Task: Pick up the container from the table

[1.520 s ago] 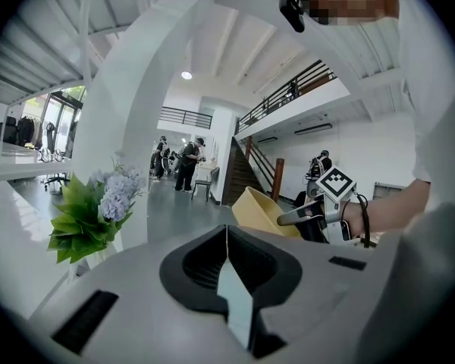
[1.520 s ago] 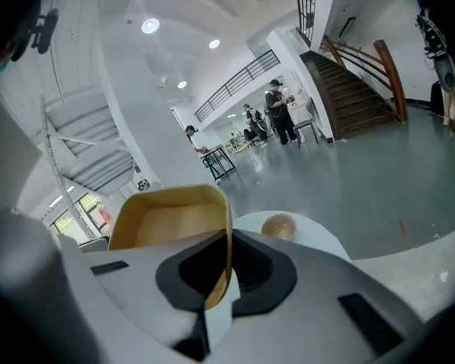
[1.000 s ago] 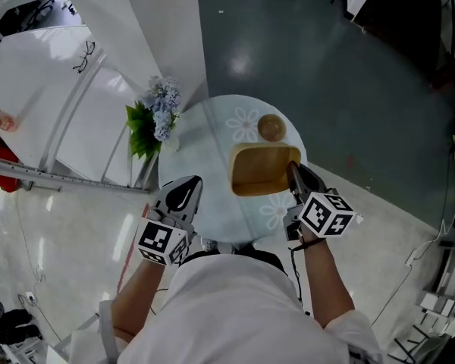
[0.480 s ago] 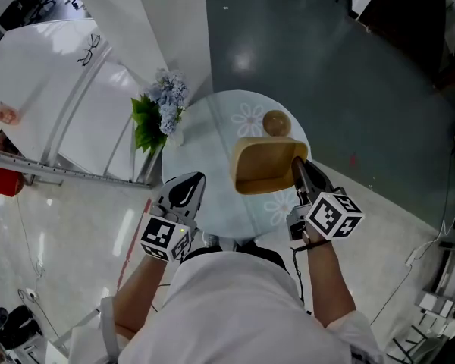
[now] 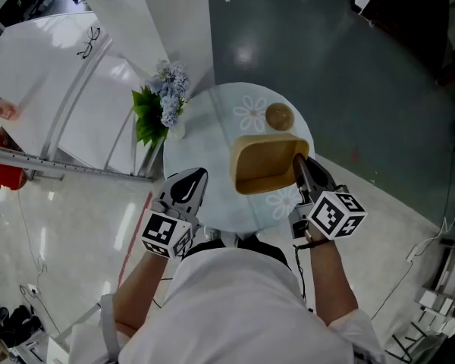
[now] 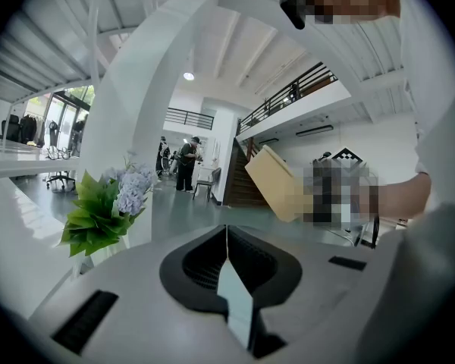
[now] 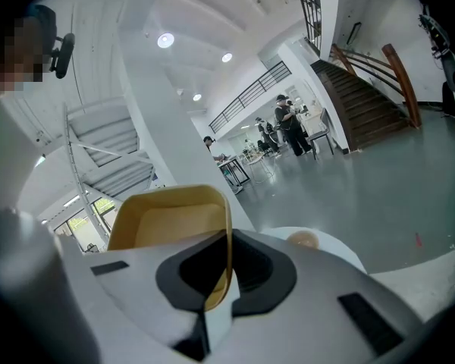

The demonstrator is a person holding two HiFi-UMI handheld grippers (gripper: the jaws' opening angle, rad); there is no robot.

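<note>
Pinching the right end wall of the container [image 5: 264, 165], the right gripper [image 5: 299, 162] is carrying it over the right half of the round counter [image 5: 212, 139]. The right gripper view is showing the fingers [image 7: 246, 268] pressing on that thin wall edge-on, one inside the container [image 7: 167, 222] and one outside, so the rim is serving as a handle and the body is hanging out to the gripper's left. The left gripper view is showing the container [image 6: 269, 180] tilting, with one corner riding higher than the rest; it appears to be clear of the counter top, which suggests the lift is already under way.

The left gripper [image 5: 196, 176] is waiting at the near left edge of the counter, taking no part. Its fingers [image 6: 212, 260] are lying pressed together with nothing between them, probably because a single rim grip is sufficing for a light, empty vessel.

The container's mouth is facing upward toward the head camera, exposing the bare interior. Its long axis is running from the counter's middle toward the right edge, crossways to the right gripper's fingers.

A bunch of flowers [image 5: 163, 101] is standing at the left edge, and a small round object [image 5: 279, 116] is sitting near the far edge, just beyond the container and apart from it.
</note>
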